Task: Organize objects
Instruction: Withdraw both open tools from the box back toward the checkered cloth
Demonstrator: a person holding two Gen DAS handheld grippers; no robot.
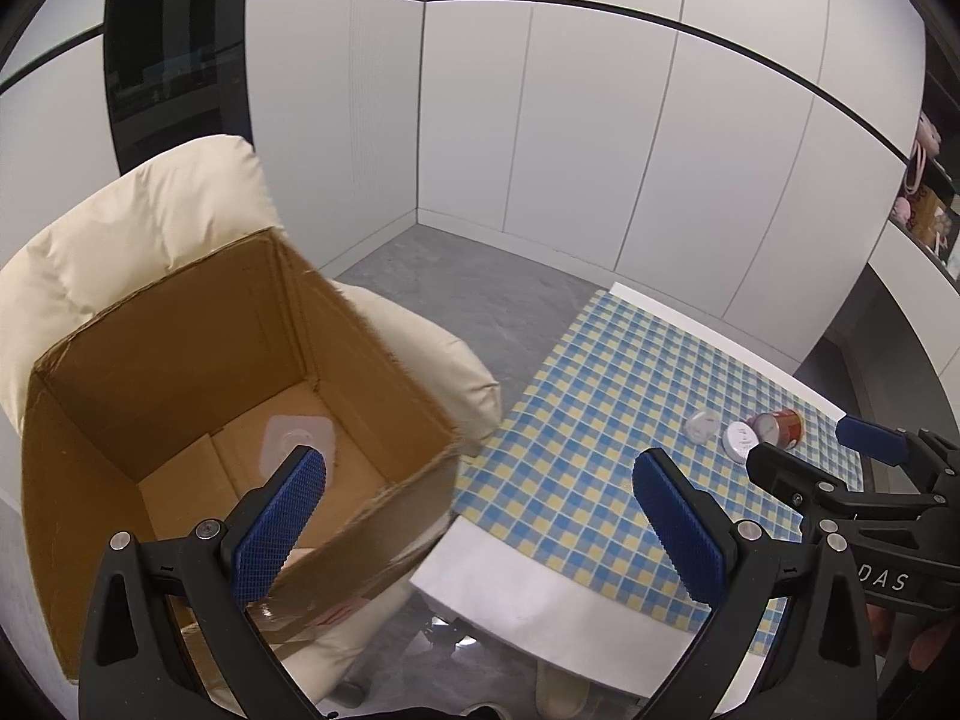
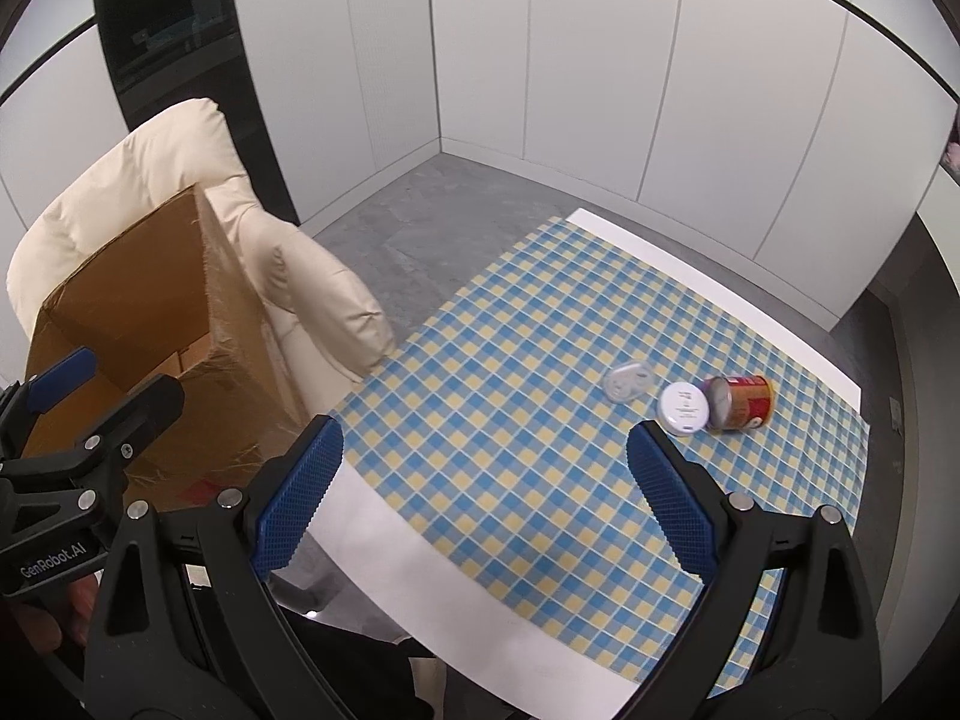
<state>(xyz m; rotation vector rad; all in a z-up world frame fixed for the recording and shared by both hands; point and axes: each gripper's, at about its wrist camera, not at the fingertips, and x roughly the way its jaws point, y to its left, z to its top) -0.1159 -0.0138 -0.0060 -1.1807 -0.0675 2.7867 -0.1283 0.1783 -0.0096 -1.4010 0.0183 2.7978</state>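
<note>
Puffy cream chair (image 2: 180, 192) on left, just beside desk (image 2: 480, 588). Blue & yellow check cloth (image 2: 540, 420) over most of desk top. Grey floor (image 2: 420, 210) behind. White wall panels (image 2: 600, 60) w/ thin black line. Dark tall panel (image 2: 168, 30) top left.

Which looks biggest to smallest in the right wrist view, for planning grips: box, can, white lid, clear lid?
1. Box, though nearest the camera.
2. Can.
3. White lid and clear lid: too alike to rank.
</note>
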